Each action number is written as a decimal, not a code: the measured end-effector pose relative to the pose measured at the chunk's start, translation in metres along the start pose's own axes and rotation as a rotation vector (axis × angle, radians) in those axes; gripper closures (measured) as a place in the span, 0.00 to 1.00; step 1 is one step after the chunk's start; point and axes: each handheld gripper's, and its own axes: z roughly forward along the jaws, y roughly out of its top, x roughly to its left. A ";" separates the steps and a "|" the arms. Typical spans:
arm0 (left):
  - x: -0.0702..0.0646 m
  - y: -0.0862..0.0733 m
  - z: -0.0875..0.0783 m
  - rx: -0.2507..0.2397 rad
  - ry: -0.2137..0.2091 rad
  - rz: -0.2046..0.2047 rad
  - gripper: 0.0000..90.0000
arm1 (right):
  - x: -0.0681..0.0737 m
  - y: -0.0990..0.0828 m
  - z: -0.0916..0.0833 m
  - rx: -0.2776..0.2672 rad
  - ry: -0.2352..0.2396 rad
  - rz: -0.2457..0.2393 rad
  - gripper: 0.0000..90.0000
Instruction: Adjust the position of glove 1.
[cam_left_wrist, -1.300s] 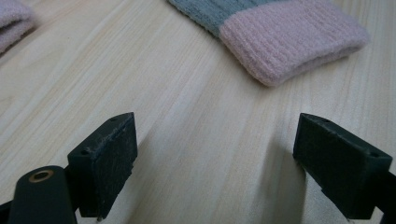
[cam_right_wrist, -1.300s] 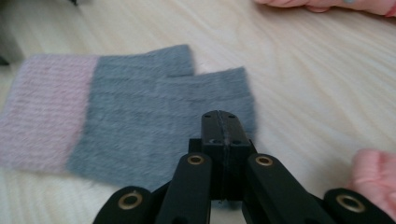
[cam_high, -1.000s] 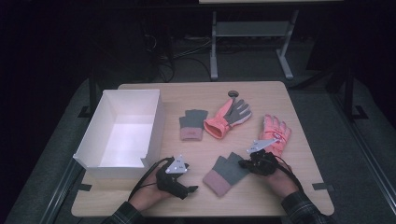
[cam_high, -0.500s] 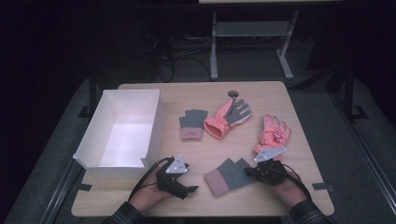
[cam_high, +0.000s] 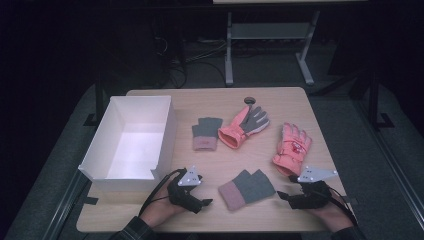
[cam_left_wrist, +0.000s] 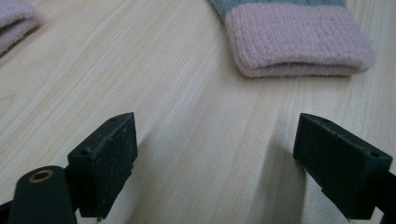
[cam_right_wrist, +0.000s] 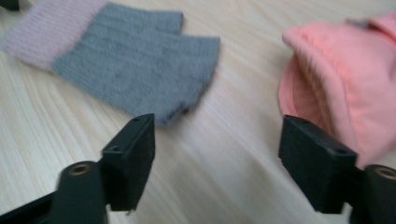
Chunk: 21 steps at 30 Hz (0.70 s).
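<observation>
A grey knit glove with a pink cuff (cam_high: 246, 189) lies flat near the table's front edge, between my two grippers. My left gripper (cam_high: 204, 204) rests just left of it, open; its own view has bare wood between the jaws (cam_left_wrist: 217, 158) and the pink cuff (cam_left_wrist: 299, 44) ahead. My right gripper (cam_high: 282, 195) sits just right of the glove's finger end, apart from it. Its jaws have just been opening and stand open (cam_right_wrist: 217, 154) over bare table, with the grey glove (cam_right_wrist: 135, 56) ahead on the left and a salmon ski glove (cam_right_wrist: 345, 84) on the right.
A white open box (cam_high: 130, 172) stands at the left of the table. A second grey and pink knit glove (cam_high: 206, 132) and a salmon glove with a grey palm (cam_high: 245, 125) lie mid-table. The other salmon glove (cam_high: 292, 147) lies at the right.
My right gripper has drawn back from the knit glove's finger end toward the front right and has opened. The glove lies flat where it was. The left gripper has not moved.
</observation>
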 end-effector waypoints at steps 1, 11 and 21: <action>0.000 0.000 0.000 0.001 0.001 -0.001 0.14 | 0.000 -0.003 0.001 0.005 -0.002 -0.003 0.22; -0.001 0.006 0.002 0.030 0.016 -0.031 0.14 | -0.001 -0.011 0.010 0.042 -0.008 -0.013 0.15; 0.002 0.023 0.004 0.024 0.036 -0.056 0.15 | -0.003 -0.014 0.012 0.016 0.000 -0.007 0.14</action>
